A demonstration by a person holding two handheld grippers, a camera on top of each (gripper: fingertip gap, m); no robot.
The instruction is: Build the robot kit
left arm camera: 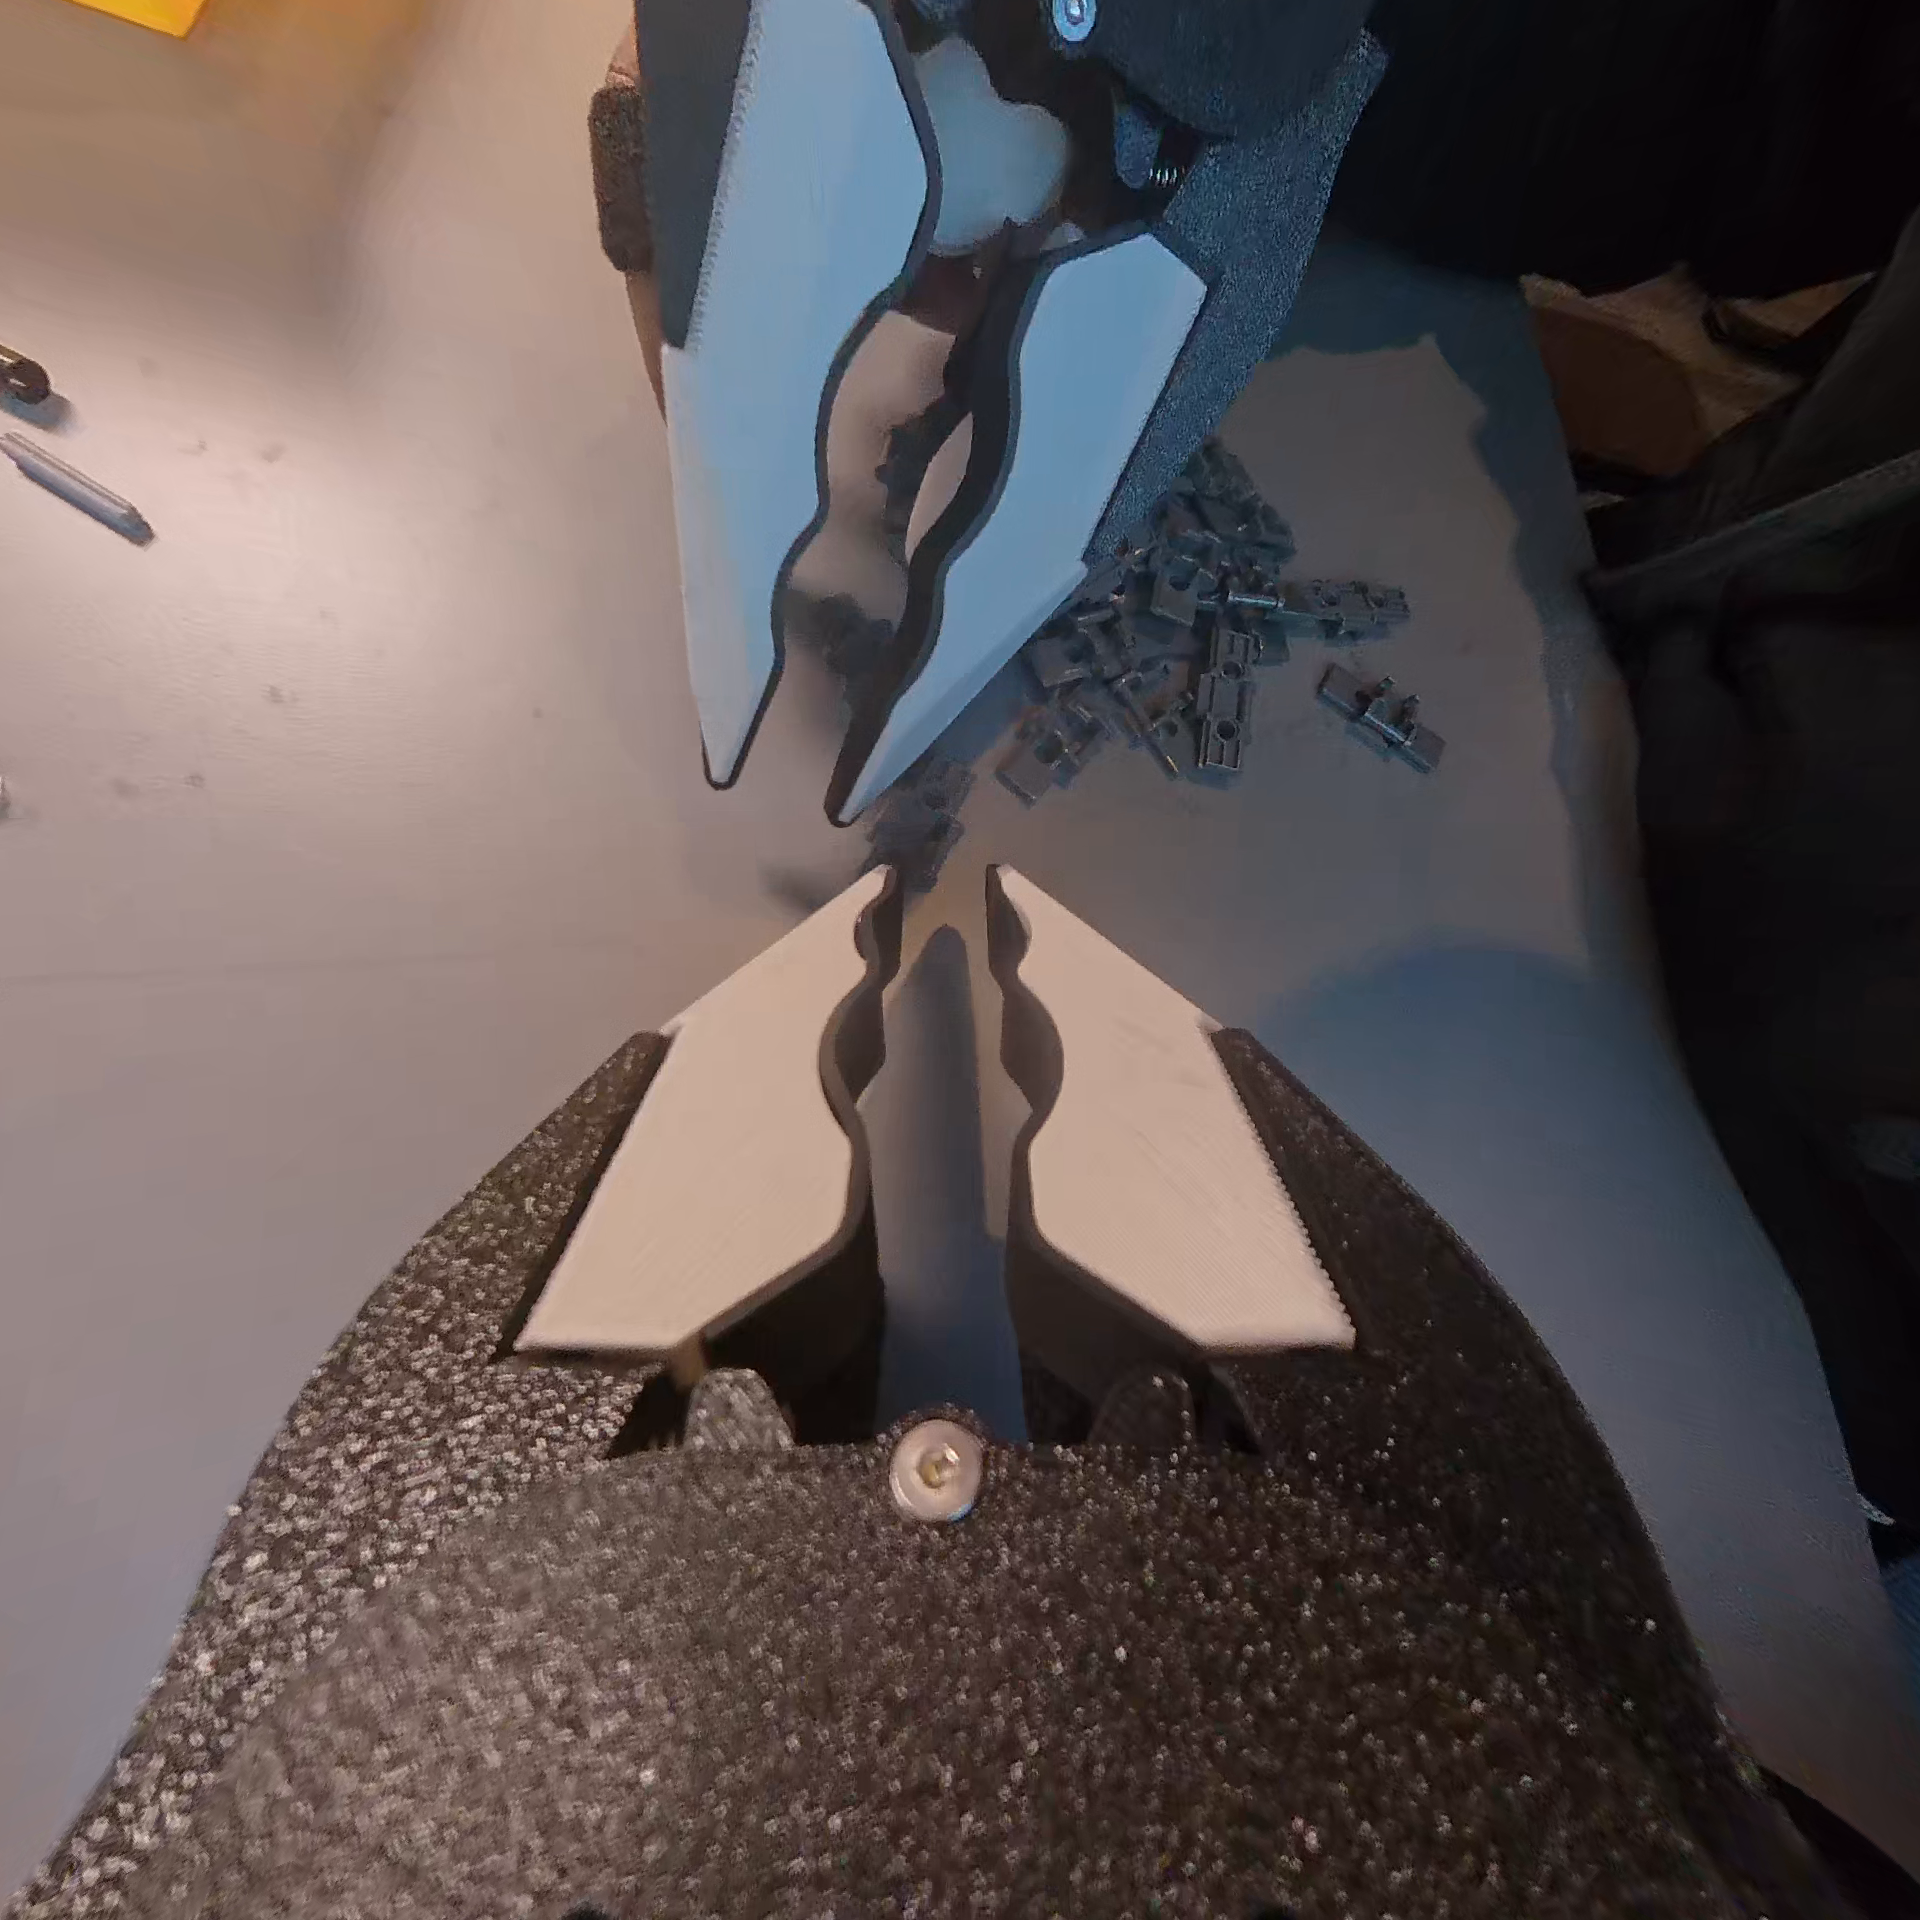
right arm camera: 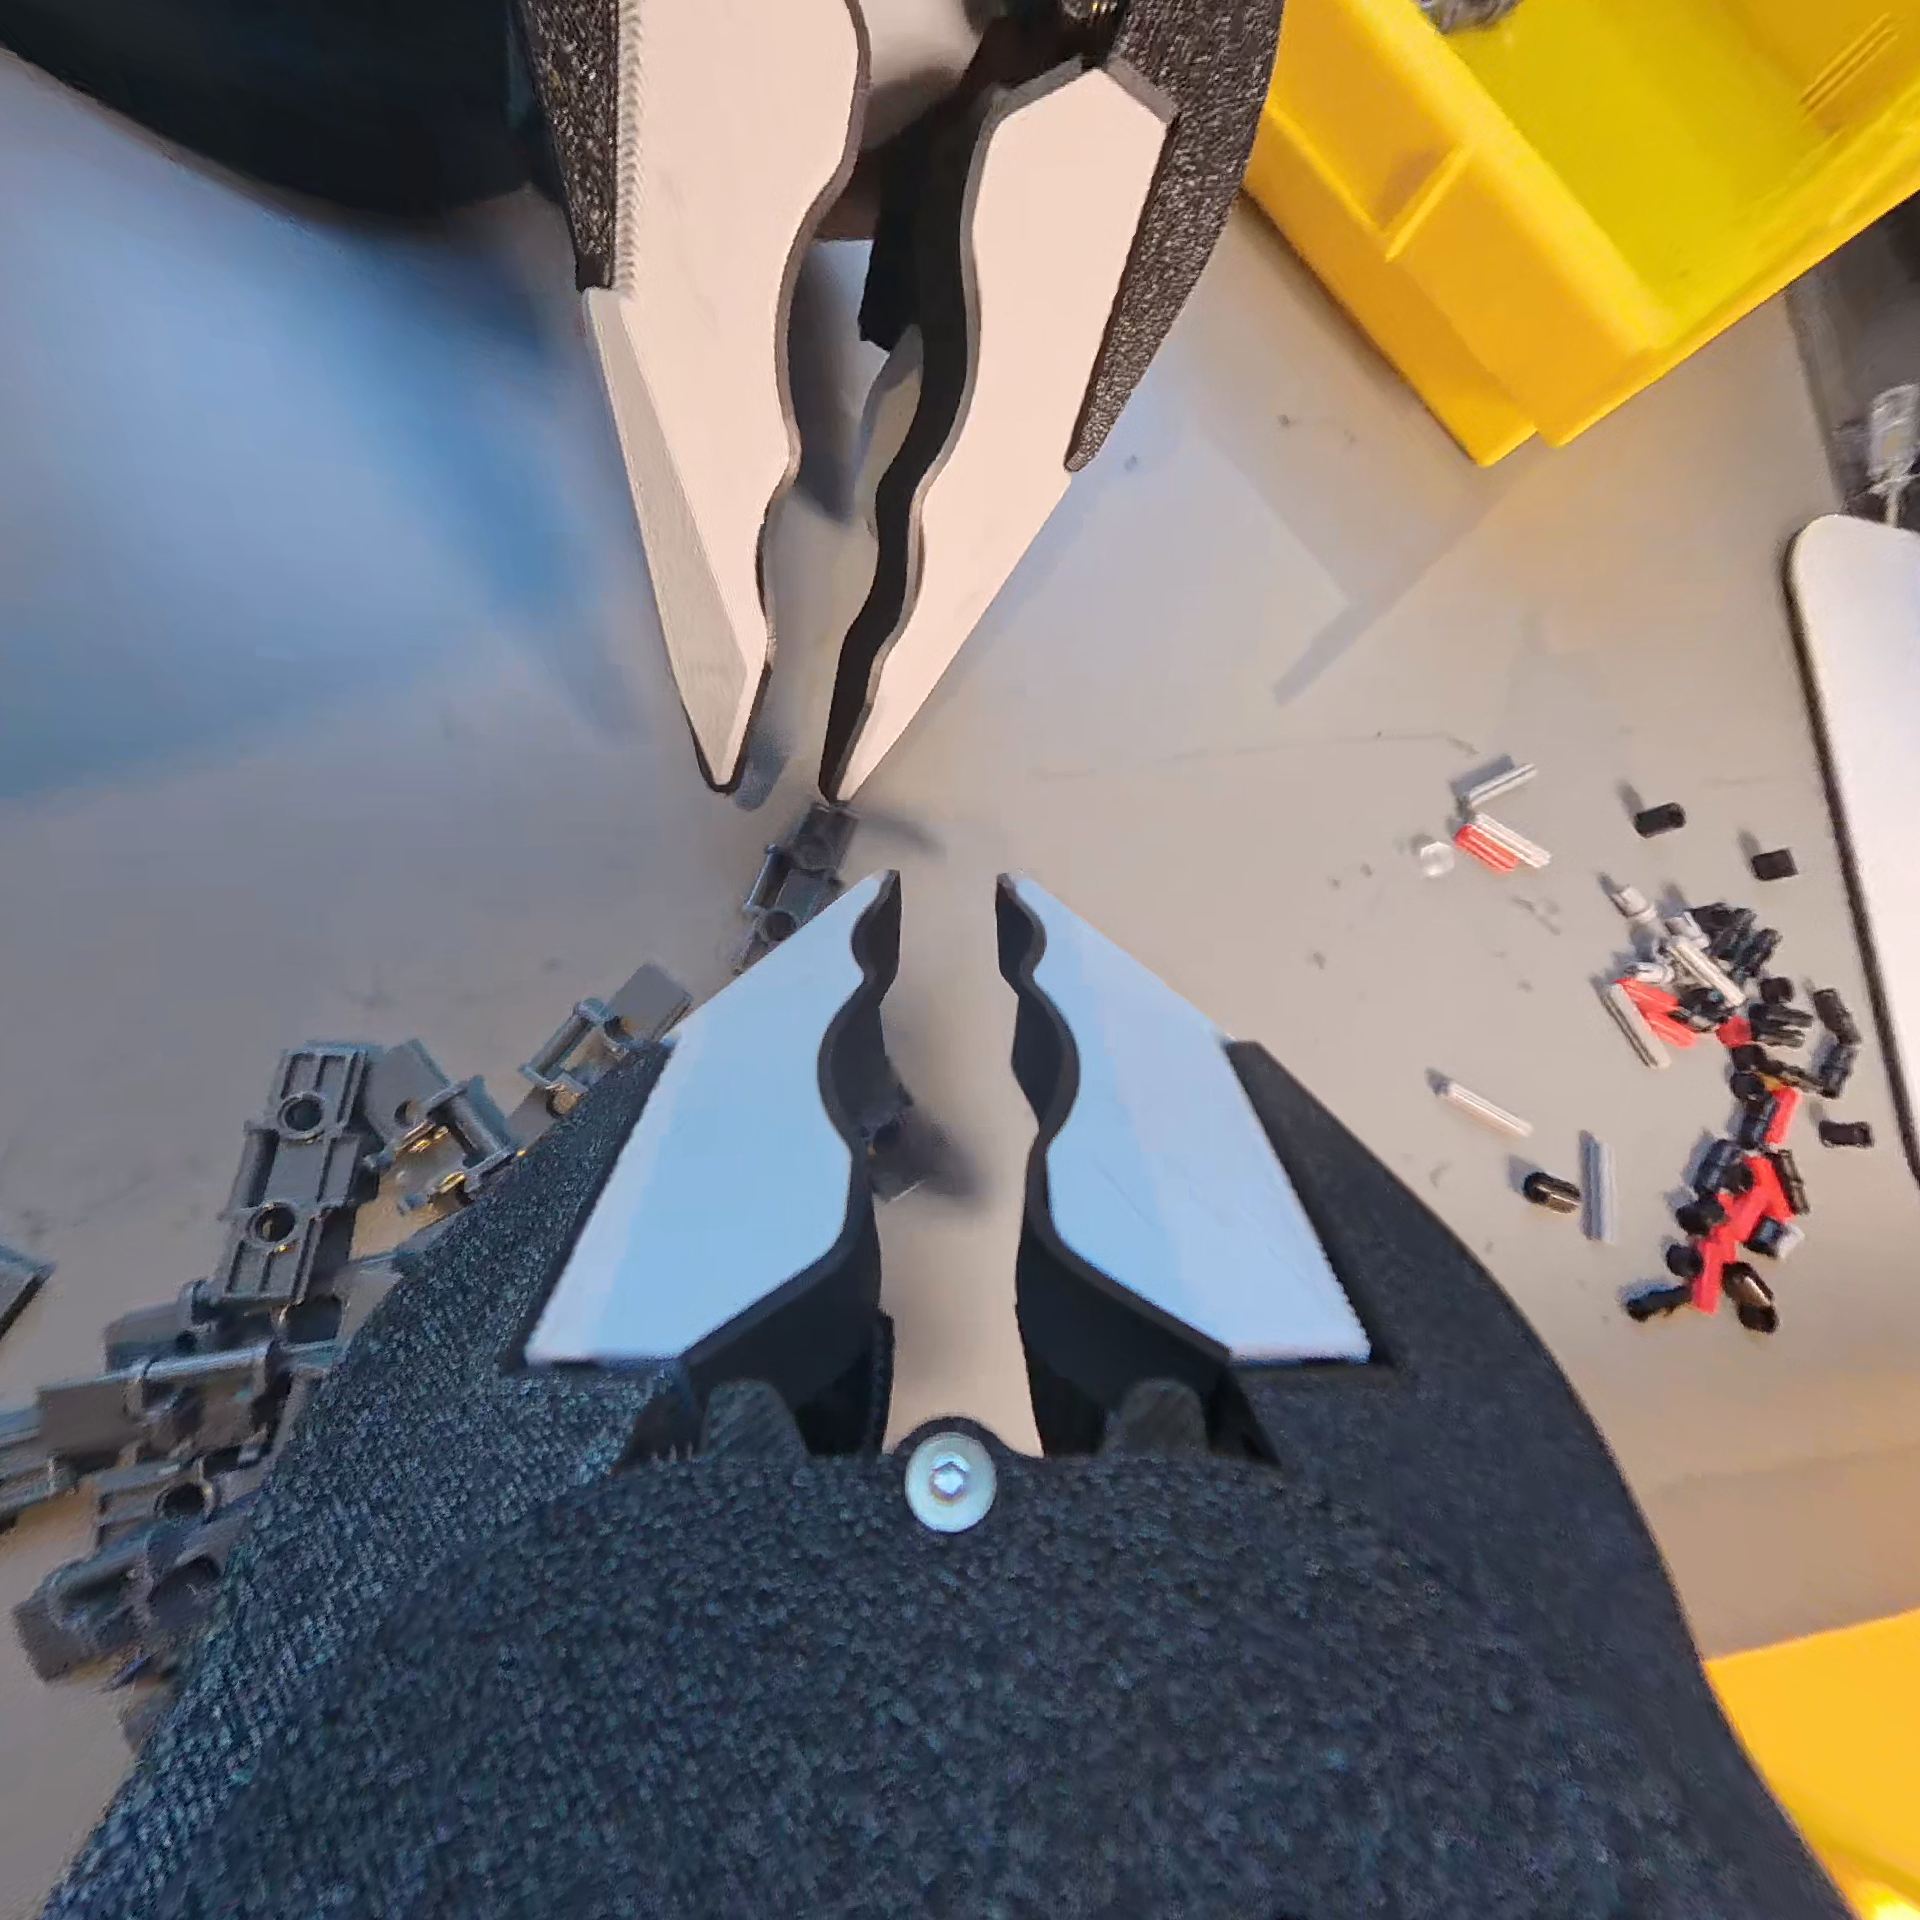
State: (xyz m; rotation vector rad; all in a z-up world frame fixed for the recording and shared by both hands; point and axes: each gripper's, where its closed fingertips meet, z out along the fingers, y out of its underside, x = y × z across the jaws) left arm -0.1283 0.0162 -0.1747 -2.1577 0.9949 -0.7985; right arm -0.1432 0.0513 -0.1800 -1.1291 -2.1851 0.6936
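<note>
My left gripper [left arm camera: 940, 875] hangs low over the grey table, jaws parted by a narrow gap with nothing between them. Just past its tips lies a short chain of dark grey track links [left arm camera: 920, 831]. My right gripper [left arm camera: 787, 795] points at it from the opposite side, tips almost meeting the left's. In the right wrist view my right gripper [right arm camera: 945, 883] is also narrowly open and empty. The link chain [right arm camera: 800, 873] lies on the table beside and under its left finger. The left gripper [right arm camera: 781, 787] reaches the chain's far end with one tip.
A pile of loose grey track links [left arm camera: 1174, 623] lies to the side; it also shows in the right wrist view [right arm camera: 281, 1195]. Small red, black and light grey pieces [right arm camera: 1725, 1091] are scattered right. A yellow bin [right arm camera: 1558, 208] stands behind them. A white flat object [right arm camera: 1870, 779] sits at the right edge. Spacing between my two grippers at the tips: around 4 cm.
</note>
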